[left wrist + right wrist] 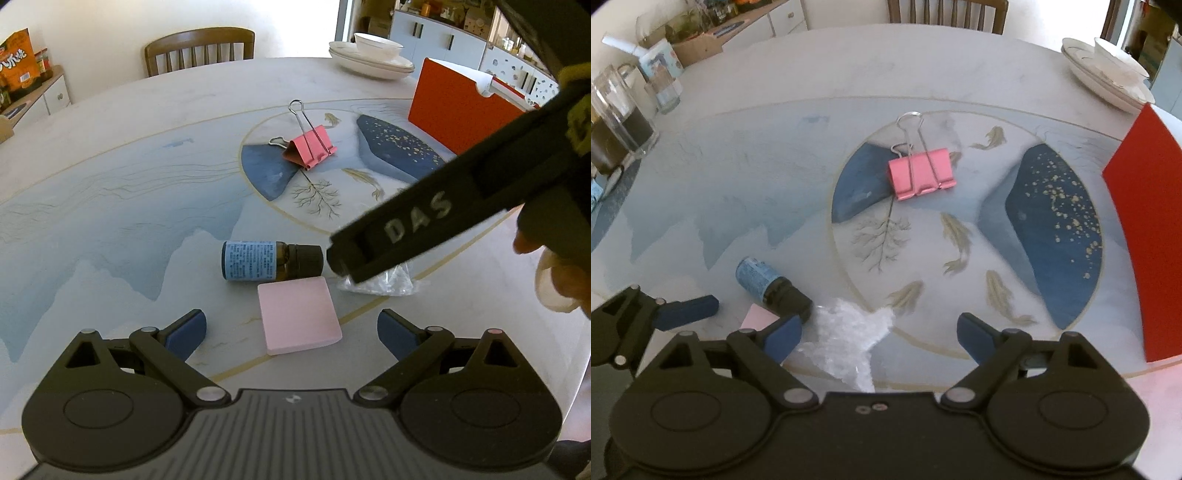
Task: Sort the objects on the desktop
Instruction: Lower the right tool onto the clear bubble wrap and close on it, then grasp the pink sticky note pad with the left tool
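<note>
The left hand-held gripper (291, 334) hangs with its jaws spread wide and nothing gripped, a pink notepad (300, 314) lying on the surface (110, 155) between its fingers. Just beyond the notepad lies a small brown bottle (271, 260) on its side, its cap toward a crumpled clear plastic wrapper (846, 332). The right hand-held gripper (877, 334) is released too, its blue fingers (975, 338) standing on either side of that wrapper without pressing it. Farther off, a pink binder clip (921, 171) rests on the painted circle, and a red box (458, 110) stands near stacked white dishes (373, 55).
</note>
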`<state>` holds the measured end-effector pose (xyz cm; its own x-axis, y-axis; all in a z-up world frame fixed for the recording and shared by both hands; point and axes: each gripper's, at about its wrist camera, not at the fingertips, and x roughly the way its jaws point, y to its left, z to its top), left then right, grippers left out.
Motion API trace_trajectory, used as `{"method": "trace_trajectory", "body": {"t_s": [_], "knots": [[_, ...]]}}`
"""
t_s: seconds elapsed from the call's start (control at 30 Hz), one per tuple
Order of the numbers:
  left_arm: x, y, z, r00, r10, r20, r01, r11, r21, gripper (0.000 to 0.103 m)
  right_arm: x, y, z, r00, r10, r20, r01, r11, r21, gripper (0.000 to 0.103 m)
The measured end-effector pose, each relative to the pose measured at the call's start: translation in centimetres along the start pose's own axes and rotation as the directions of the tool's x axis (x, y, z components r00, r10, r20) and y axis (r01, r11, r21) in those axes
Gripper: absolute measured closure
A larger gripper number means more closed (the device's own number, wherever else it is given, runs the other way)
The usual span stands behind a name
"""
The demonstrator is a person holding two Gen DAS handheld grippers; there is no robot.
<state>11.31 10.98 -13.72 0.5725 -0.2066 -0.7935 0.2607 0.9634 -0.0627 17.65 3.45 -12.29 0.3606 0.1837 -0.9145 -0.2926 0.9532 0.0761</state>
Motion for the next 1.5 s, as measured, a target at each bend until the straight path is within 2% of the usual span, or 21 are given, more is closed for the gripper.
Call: {"method": "trace_trajectory", "body": {"t_s": [0.13, 0.23, 0.43, 0.57, 0.73, 0.93, 1.0, 1.27, 1.5], "knots": [[0.0, -0.1, -0.1, 1.0, 0.004, 0.004, -0.004, 1.0, -0.004, 0.004, 0.6, 0.1, -0.4, 1.0, -0.015, -0.016, 0.015, 1.0, -0.023, 0.024], [0.0, -0.1, -0.2, 1.0, 0.009, 0.005, -0.009, 1.0, -0.004, 0.004, 0.8, 0.0, -0.9, 0.999, -0.051, -0.014, 0.05, 0.998, -0.048, 0.026], [-0.1, -0.1, 0.1, 1.0, 0.014, 0.006, -0.014, 1.0, -0.021, 0.01, 0.3, -1.2, -1.5, 0.998, -0.06, -0.015, 0.059, 0.997, -0.041, 0.033], [-0.2, -0.3, 0.3, 1.0, 0.02, 0.005, -0.02, 1.0, -0.014, 0.019, -0.2, -2.6, -2.0, 0.998, -0.064, -0.02, 0.063, 0.998, -0.019, 0.035], [-0.3, -0.5, 0.5, 1.0, 0.018, 0.002, -0.018, 1.0, -0.018, 0.027, -0.8, -3.7, -2.5, 0.998, -0.064, -0.02, 0.064, 0.998, -0.008, 0.047], [-0.5, -0.9, 0.7, 0.999, 0.032, 0.003, -0.032, 0.999, -0.007, 0.048, -1.3, -4.6, -3.0, 0.998, -0.06, -0.019, 0.059, 0.998, -0.009, 0.058], [-0.5, -1.0, 0.7, 0.999, 0.037, 0.003, -0.037, 0.999, -0.006, 0.059, -1.5, -4.9, -3.1, 0.998, -0.058, -0.022, 0.058, 0.998, -0.009, 0.059], [-0.5, -1.3, 0.7, 0.999, 0.048, 0.002, -0.047, 0.999, -0.022, 0.06, -2.5, -6.4, -3.5, 0.999, -0.044, -0.016, 0.044, 0.999, 0.005, 0.066], [-0.6, -1.6, 0.7, 0.999, 0.04, 0.005, -0.04, 0.998, -0.049, 0.061, -3.5, -7.8, -3.9, 1.0, -0.021, 0.003, 0.021, 1.0, -0.004, 0.077]]}}
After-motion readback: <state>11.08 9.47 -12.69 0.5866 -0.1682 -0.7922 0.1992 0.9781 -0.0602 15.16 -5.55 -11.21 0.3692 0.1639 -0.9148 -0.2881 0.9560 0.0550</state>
